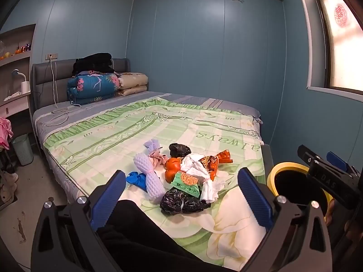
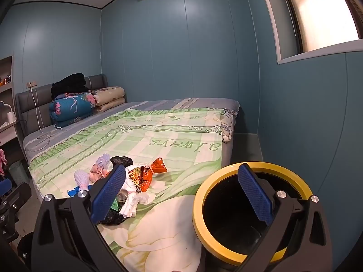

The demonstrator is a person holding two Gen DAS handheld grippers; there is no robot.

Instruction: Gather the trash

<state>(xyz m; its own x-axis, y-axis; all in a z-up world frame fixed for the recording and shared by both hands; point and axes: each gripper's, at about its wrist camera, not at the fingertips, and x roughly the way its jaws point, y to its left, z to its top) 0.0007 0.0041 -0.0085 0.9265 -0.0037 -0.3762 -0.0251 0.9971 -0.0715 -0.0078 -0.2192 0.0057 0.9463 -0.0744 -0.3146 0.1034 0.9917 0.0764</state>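
Observation:
A pile of trash lies on the green flowered bedspread (image 1: 118,136): a purple foam net (image 1: 149,181), a blue glove (image 1: 137,179), an orange bag (image 1: 173,170), a green wrapper (image 1: 187,181), white tissue (image 1: 199,172), black bags (image 1: 181,201) and a red-orange wrapper (image 2: 145,176). My left gripper (image 1: 183,196) hangs open just short of the pile, holding nothing. My right gripper (image 2: 181,195) is open too, its left finger in front of the pile and its right finger over the mouth of a yellow-rimmed black bin (image 2: 197,213). The bin stands at the bed's near right corner.
Folded quilts (image 1: 95,86) and dark clothes are stacked at the headboard, with a white cable (image 1: 56,113) lying on the sheet. A green waste basket (image 1: 22,149) stands on the floor to the left. Something dark (image 1: 136,224) covers the bed's near edge. The blue wall runs along the right.

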